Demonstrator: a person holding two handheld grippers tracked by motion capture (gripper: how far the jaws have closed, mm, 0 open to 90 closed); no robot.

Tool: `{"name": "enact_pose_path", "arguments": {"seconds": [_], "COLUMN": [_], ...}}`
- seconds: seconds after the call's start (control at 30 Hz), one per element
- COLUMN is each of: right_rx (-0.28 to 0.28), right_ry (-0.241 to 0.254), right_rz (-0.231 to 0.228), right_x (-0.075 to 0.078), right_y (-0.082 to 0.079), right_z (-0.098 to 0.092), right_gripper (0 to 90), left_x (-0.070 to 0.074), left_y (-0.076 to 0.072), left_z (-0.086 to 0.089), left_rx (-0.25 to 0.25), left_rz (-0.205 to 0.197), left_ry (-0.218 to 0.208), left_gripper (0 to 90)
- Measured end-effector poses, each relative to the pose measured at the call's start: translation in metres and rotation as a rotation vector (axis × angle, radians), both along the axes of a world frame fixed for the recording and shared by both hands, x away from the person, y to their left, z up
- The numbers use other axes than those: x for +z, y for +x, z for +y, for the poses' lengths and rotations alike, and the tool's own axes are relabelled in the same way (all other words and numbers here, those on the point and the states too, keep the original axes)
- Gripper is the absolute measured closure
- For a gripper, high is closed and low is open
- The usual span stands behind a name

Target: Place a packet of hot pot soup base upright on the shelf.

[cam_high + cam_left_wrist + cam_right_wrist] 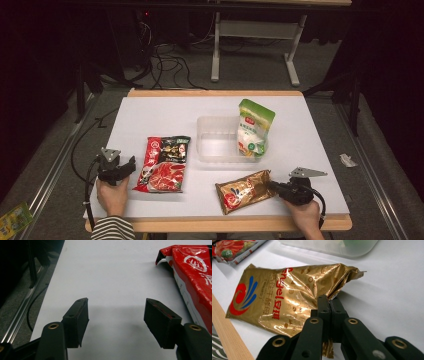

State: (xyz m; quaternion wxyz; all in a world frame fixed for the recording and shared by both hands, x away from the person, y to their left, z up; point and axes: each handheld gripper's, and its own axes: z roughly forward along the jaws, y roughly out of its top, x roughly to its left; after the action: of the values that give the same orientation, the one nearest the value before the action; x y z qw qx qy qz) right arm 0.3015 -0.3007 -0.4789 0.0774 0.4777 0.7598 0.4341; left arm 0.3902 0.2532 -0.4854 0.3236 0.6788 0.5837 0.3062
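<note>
At the near edge of the tabletop (150, 107), toward its right corner, our right tongs (329, 302) are pressed together on the crumpled end of the gold packet (287, 292), foil pinched between the pads. In the high view that gold packet (245, 190) lies flat close to the near edge, right of the middle, and the right tongs (272, 186) meet it at its right end. Near the left corner of the near edge, our left tongs (131, 163) stand apart with nothing between them; in the left gripper view the left tongs (116, 312) hover over bare white surface, with the red packet (195, 277) just beside one pad. The red packet (164, 163) lies left of the middle. A clear tub (207, 145) sits at the centre, with a green and white pouch (254, 127) leaning inside its right end.
</note>
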Motion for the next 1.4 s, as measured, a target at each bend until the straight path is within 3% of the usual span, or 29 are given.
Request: {"name": "enact_pose_path", "arguments": {"seconds": [0.3, 0.57, 0.8, 1.4], "right_rx": [0.006, 0.012, 0.021, 0.071], "right_ry": [-0.009, 0.006, -0.031, 0.019], "right_rz": [-0.025, -0.044, -0.065, -0.142], "right_x": [0.013, 0.025, 0.039, 0.08], "right_y": [0.003, 0.005, 0.006, 0.012], "right_z": [0.002, -0.002, -0.001, -0.003], "right_gripper": [90.0, 90.0, 90.0, 90.0], "left_x": [0.0, 0.0, 0.0, 0.0], "left_y": [-0.001, 0.0, 0.0, 0.0], "left_z": [0.001, 0.002, 0.001, 0.002], "left_rx": [0.009, 0.005, 0.005, 0.001], "left_rz": [-0.014, 0.001, -0.002, 0.001], "left_ry": [-0.007, -0.013, -0.013, -0.014], "left_gripper": [37.2, 37.2, 37.1, 37.2]}}
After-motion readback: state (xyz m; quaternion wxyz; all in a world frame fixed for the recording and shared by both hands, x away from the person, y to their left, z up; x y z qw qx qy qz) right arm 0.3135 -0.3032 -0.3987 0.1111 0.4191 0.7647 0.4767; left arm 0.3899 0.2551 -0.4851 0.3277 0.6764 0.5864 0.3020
